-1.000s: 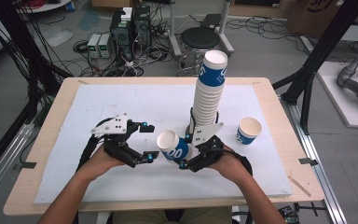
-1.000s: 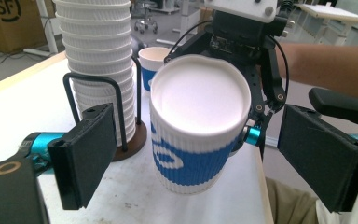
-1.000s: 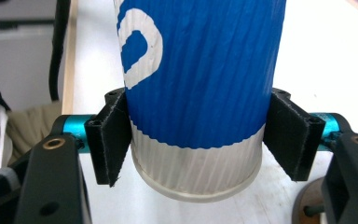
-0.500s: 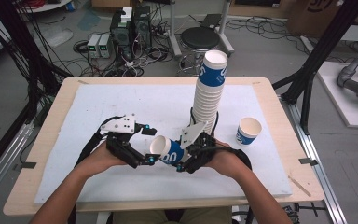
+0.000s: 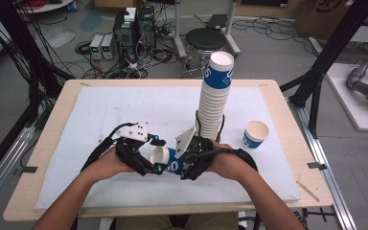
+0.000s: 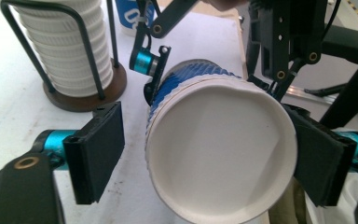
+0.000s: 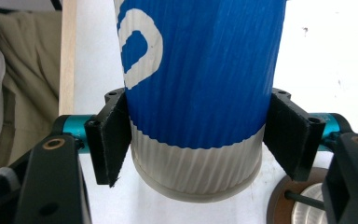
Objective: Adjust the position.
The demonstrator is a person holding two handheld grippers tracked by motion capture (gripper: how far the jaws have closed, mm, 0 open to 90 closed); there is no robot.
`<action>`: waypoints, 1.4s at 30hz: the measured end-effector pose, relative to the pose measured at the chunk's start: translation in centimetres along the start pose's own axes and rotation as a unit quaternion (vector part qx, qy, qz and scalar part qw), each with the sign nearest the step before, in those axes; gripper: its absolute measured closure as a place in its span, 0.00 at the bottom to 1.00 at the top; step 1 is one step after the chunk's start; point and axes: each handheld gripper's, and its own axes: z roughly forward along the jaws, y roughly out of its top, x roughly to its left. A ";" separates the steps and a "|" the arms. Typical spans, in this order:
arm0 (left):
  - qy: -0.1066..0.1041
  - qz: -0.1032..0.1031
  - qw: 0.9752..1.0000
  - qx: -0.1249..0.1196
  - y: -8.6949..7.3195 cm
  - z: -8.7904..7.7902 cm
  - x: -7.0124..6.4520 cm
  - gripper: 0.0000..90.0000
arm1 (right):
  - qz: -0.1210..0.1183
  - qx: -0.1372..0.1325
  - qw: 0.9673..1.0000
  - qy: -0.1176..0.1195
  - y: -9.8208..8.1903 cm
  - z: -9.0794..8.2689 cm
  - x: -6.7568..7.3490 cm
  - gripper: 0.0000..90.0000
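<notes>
In the high view the right gripper (image 5: 188, 160) covered most of the held blue-and-white paper cup (image 5: 165, 160), leaving the open rim and a strip of blue wall showing. In the right gripper view the top of the cup ran out of frame, and the cup hid the table behind it.

The right gripper's jaws were pressed onto the cup (image 7: 200, 93) near its base, one black pad flat against each side of the ribbed wall. The cup lay roughly level above the white mat (image 5: 124, 110), its mouth turned toward the left gripper (image 5: 146, 158).

The left gripper's jaws had just been closing, with the rim end of the cup (image 6: 219, 154) between them. In the left gripper view one pad (image 6: 324, 161) lay against the rim, though true contact was hard to confirm; the other pad (image 6: 98, 149) stood apart from the rim with a gap of white mat showing. The jaws were therefore still spread, not yet clamped.

Beyond both grippers, the tall stack of cups (image 5: 215, 96) stood upright in its wire holder on a round brown base (image 6: 86, 95), just behind the right hand (image 5: 230, 163). A single cup (image 5: 255, 134) stood upright on the mat, to the right of the stack. The wooden table (image 5: 287, 129) carried the mat.
</notes>
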 end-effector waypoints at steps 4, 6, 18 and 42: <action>-0.014 0.004 1.000 0.005 0.0 0.2 -0.1 0.28 | -0.004 0.013 1.000 0.005 0.1 0.0 0.1 0.33; -0.014 0.006 1.000 0.008 -0.1 0.2 -0.1 0.31 | -0.004 0.017 1.000 0.004 0.1 0.0 0.0 0.33; -0.020 0.021 1.000 -0.012 -0.9 0.0 0.4 0.33 | 0.010 -0.024 1.000 0.006 -0.5 -0.5 -0.2 0.23; 0.002 -0.003 0.994 -0.108 -3.3 -1.1 1.5 0.33 | 0.103 -0.221 0.970 -0.016 -5.0 -3.1 -0.3 0.23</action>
